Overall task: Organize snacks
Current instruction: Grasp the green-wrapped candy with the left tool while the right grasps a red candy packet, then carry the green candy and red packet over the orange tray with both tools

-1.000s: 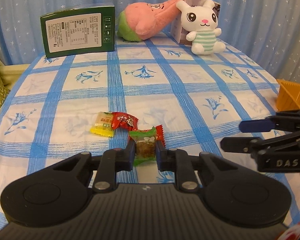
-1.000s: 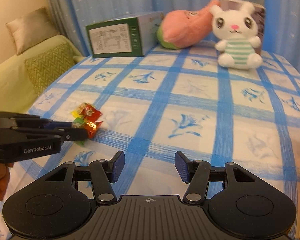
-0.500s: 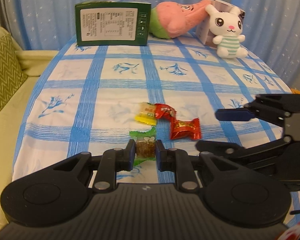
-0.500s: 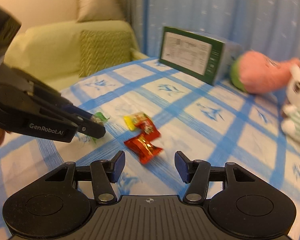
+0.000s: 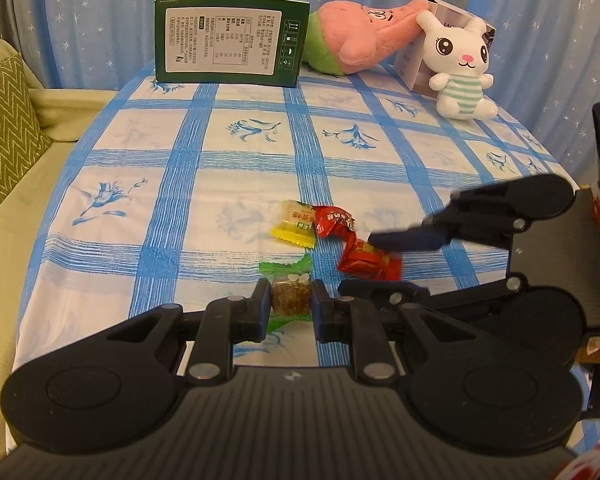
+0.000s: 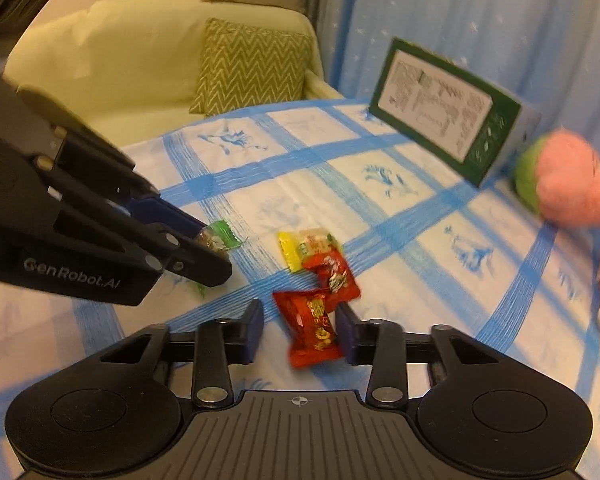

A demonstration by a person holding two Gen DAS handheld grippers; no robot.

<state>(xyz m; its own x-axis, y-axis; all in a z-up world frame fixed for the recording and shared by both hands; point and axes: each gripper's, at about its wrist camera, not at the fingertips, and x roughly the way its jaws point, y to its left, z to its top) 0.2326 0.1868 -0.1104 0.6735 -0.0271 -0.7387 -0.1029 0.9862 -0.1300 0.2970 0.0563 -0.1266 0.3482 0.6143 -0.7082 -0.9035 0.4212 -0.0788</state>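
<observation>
My left gripper [image 5: 291, 304] is shut on a green-wrapped candy [image 5: 286, 273], held just above the blue-checked tablecloth [image 5: 180, 160]. The right wrist view shows it at the left gripper [image 6: 216, 258] tips, green wrapper [image 6: 225, 236] sticking out. A red candy [image 6: 312, 328] lies between the fingers of my right gripper [image 6: 299, 320], whose jaws are closing. A small gap shows at the left pad. In the left wrist view the right gripper [image 5: 360, 266] straddles that red candy [image 5: 380, 267]. A second red candy [image 5: 334, 220] and a yellow candy [image 5: 294, 226] lie just beyond.
A green box [image 5: 228, 44], a pink plush [image 5: 356, 40] and a white rabbit toy [image 5: 462, 76] stand along the table's far edge. A sofa with a zigzag cushion [image 5: 4, 128] sits past the table's left edge.
My right gripper rolled and came in from the right to the candy pile, and its jaws narrowed around the red candy. The left gripper kept its hold on the green candy.
</observation>
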